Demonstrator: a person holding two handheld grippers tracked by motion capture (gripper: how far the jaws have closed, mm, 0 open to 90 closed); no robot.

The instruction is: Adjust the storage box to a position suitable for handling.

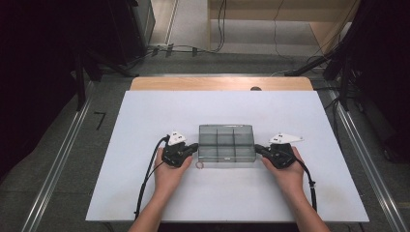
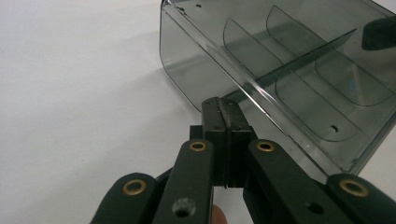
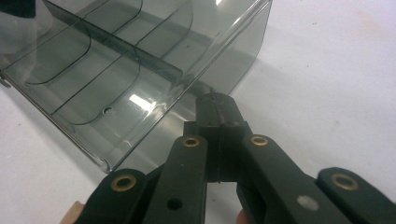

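1. The white table is the largest surface, with wide bare room ahead of, behind and to both sides of the work; its near edge lies just behind the person's wrists.
2. The smoky clear plastic box, divided into compartments, sits near the table's middle, between the two grippers.
3. The left gripper has its jaws pressed together on the box's left end wall.
4. The right gripper is likewise clamped on the box's right end wall.
5. A small ring lies on the table just beside the box's near left corner, close to the left gripper.
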